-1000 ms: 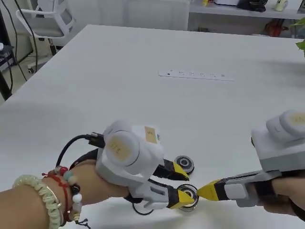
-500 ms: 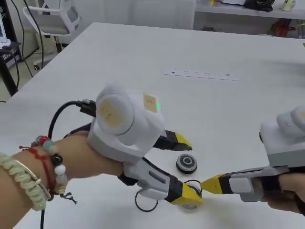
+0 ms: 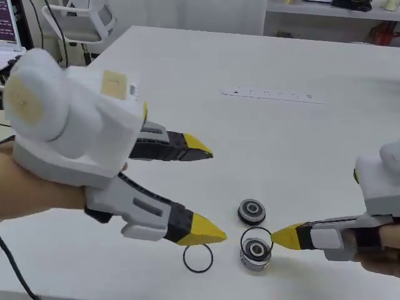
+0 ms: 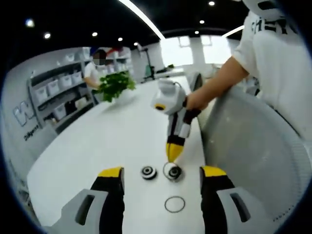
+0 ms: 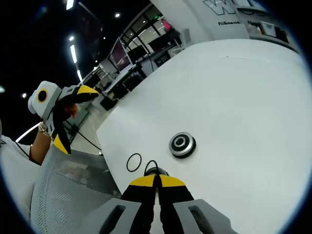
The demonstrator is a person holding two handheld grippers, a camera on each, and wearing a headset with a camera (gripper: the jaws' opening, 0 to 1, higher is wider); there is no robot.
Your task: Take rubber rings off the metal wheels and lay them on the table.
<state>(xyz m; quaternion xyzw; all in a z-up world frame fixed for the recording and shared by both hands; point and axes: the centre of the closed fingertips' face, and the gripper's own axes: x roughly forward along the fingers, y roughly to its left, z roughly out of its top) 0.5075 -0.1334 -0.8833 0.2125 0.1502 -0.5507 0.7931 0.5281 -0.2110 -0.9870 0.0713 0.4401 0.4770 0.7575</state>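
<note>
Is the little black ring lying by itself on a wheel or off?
Off. The ring lies flat on the table, apart from the near wheel.

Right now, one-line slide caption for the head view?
Open left hand-held gripper hovers over a loose rubber ring; shut right hand-held gripper meets the half-off ring on the near metal wheel.

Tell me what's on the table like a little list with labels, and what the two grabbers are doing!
table: white table
wheels: near wheel and far wheel, close together
flat ring: flat ring lies on the table beside the near wheel
loose ring: loose ring is partly off the near wheel, tilted up
left gripper: left gripper is open, held above the table
right gripper: right gripper is shut, tip seems to pinch the loose ring
</note>
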